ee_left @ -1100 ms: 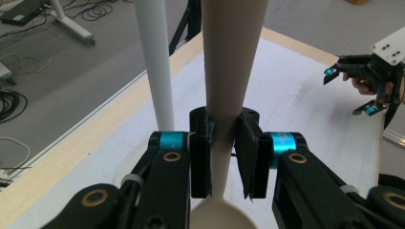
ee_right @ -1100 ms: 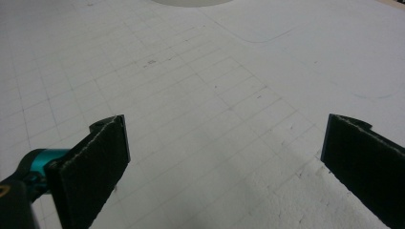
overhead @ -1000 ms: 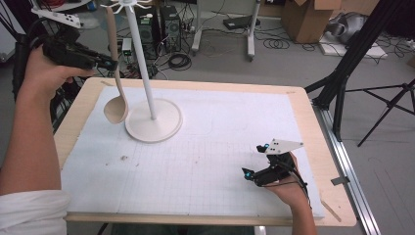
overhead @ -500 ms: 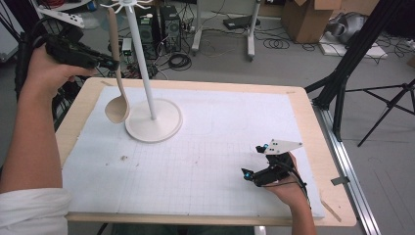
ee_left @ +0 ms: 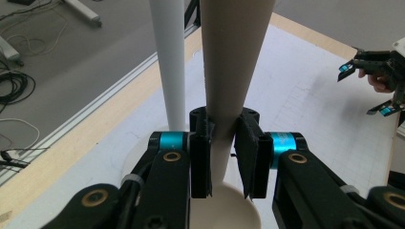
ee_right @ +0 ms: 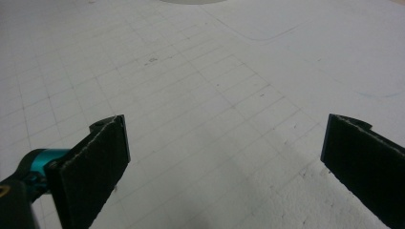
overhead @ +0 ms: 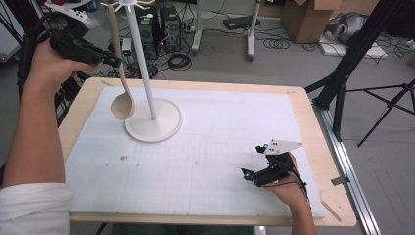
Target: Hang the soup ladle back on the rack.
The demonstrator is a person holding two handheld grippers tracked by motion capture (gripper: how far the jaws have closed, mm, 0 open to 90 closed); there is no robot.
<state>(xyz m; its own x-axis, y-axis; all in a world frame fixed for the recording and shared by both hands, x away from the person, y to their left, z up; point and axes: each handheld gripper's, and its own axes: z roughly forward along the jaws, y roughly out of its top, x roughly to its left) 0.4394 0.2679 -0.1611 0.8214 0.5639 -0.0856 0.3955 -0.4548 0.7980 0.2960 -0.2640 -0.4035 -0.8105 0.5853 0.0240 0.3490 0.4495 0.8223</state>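
A beige ladle (overhead: pixel 122 105) hangs upright off the table, bowl down, over the left part of the white mat (overhead: pixel 220 142). My left gripper (overhead: pixel 117 62) is shut on its handle. In the left gripper view the pads clamp the ladle handle (ee_left: pixel 230 71) just above the bowl, with my left gripper (ee_left: pixel 224 157) close beside the pole (ee_left: pixel 169 62). The white stand (overhead: pixel 142 63) has a round base (overhead: pixel 161 128) and hooks (overhead: pixel 128 5) at the top; the handle's end reaches up near them. My right gripper (overhead: pixel 252 161) rests open on the mat at the front right, nothing between its pads (ee_right: pixel 95 162).
The wooden table edge (overhead: pixel 318 147) frames the mat. Behind the table lie cables, a computer case (overhead: pixel 169 22), cardboard boxes (overhead: pixel 306 17) and black tripod legs (overhead: pixel 352 54). My right gripper (ee_left: pixel 377 81) shows far off in the left gripper view.
My left gripper has raised the ladle slightly and carried it right, closer to the stand's pole, with the handle more upright. The right gripper has not moved.
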